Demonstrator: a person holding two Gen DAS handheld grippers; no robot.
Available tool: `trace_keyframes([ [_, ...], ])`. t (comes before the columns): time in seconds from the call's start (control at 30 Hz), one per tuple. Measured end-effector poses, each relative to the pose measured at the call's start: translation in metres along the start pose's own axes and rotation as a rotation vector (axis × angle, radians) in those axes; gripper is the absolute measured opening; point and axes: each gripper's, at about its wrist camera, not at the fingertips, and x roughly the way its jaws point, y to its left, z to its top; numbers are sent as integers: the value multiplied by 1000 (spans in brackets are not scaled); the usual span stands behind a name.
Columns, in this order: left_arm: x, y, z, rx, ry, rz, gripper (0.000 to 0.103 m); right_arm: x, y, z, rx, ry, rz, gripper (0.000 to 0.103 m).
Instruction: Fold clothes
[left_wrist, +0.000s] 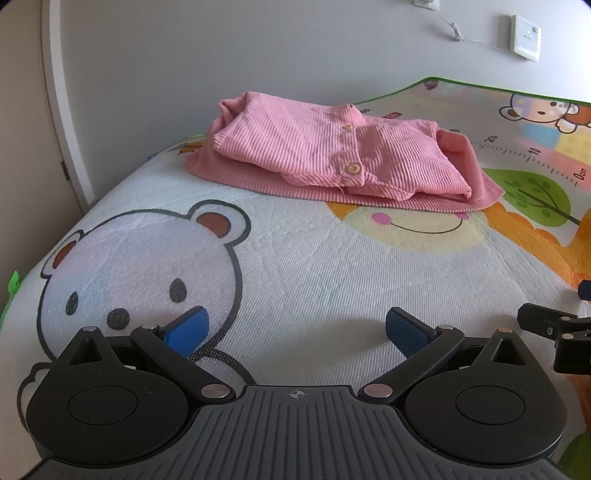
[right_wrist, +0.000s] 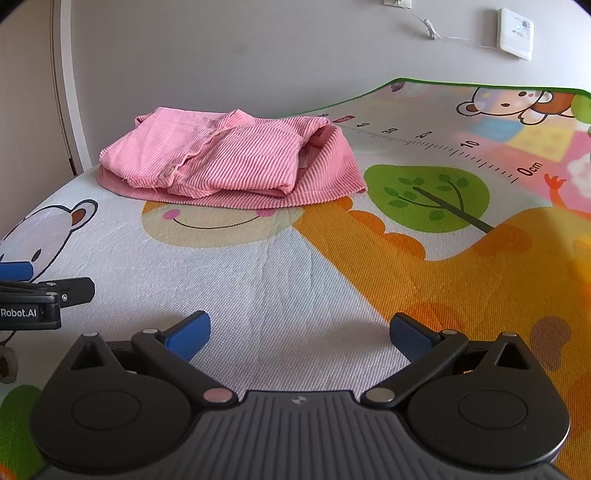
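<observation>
pink garment (left_wrist: 332, 158) folded on play mat (left_wrist: 314, 258) (cartoon print), left tongs (left_wrist: 297, 332) and right tongs (right_wrist: 299, 336) released

"Robot.AI" on left gripper (right_wrist: 29, 291), "0cm" on mat (right_wrist: 529, 169)

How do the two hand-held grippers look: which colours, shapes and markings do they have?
The left hand-held gripper and the right hand-held gripper look alike: a ribbed dark grey body, two round black discs, black linkage arms with silver pins, and blue pads on the fingertips. A small crosshair mark sits on the body. In the right wrist view, white lettering "Robot.AI" shows on the left one's side. No sleeves or cables show.
</observation>
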Motion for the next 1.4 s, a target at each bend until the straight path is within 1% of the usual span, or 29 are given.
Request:
trace_keyframes([
  [0.13, -1, -2, 0, 11, -5, 10, 103, 0, 1, 0, -3, -1, -2, 103],
  [0.3, -2, 0, 0, -1, -1, 0, 103, 0, 1, -1, -7, -2, -4, 103],
  [1.4, -1, 0, 0, -4, -1, -1, 103, 0, -1, -1, -3, -3, 5, 103],
])
